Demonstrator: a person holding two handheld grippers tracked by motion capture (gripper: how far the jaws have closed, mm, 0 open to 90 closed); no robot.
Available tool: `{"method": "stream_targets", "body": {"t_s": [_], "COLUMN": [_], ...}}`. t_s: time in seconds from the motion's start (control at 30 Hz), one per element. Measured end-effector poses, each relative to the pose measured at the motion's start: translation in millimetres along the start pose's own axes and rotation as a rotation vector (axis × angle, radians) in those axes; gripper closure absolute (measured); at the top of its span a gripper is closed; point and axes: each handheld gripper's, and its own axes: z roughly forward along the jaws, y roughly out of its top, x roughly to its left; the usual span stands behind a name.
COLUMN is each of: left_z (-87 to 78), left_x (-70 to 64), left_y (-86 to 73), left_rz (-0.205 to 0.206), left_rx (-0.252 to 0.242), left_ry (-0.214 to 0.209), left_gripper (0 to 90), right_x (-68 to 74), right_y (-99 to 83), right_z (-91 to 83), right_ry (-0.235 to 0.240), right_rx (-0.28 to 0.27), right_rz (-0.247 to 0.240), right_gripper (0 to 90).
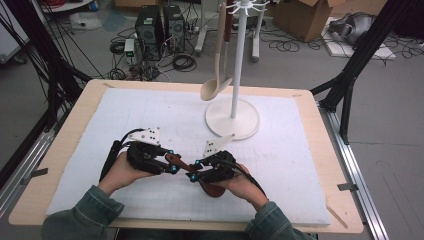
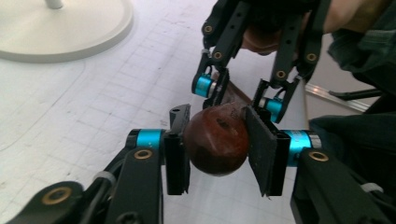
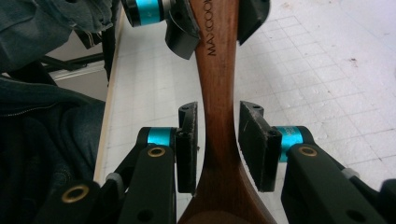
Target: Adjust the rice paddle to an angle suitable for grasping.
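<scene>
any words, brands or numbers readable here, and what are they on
"MAXCOOK", last letters partly cut off by the frame edge: stamped along the handle of the dark wooden spoon, seen in the right gripper view between the right hand-held gripper jaws.
Nothing else readable.

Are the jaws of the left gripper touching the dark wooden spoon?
Touching. In the left gripper view, both pads of the left gripper press against the end of the wooden spoon, with no gap on either side.

You have a dark reddish-brown wooden spoon (image 1: 186, 169) with a glossy finish and lettering stamped on its handle, lying roughly level just above the worktop's (image 1: 300, 165) near edge, bowl toward your right.
</scene>
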Motion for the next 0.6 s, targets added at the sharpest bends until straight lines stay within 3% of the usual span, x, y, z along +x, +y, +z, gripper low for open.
{"method": "stream_targets", "body": {"t_s": [0.17, 0.3, 0.53, 0.6], "left_z": [-1.0, -1.8, -3.6, -4.7], "left_x": [-1.0, -3.3, -4.4, -4.3], "left_y": [0.1, 0.9, 3.3, 3.4], "left_rz": [0.009, 0.023, 0.028, 0.021], "left_rx": [-0.003, -0.016, -0.033, -0.043], "left_ry": [-0.038, -0.064, -0.049, -0.049], "left_gripper": [67.5, 76.2, 71.4, 69.7], "right_x": [0.4, 2.2, 7.5, 10.5], "right_y": [0.9, 3.0, 5.3, 6.3], "right_z": [-3.0, -7.0, -8.7, -7.4], "right_ry": [0.007, 0.015, -0.006, -0.004], "right_rx": [-0.002, -0.012, -0.006, -0.01], "right_rz": [-0.009, -0.026, -0.095, -0.092], "right_gripper": [69.4, 71.7, 77.6, 78.0]}}
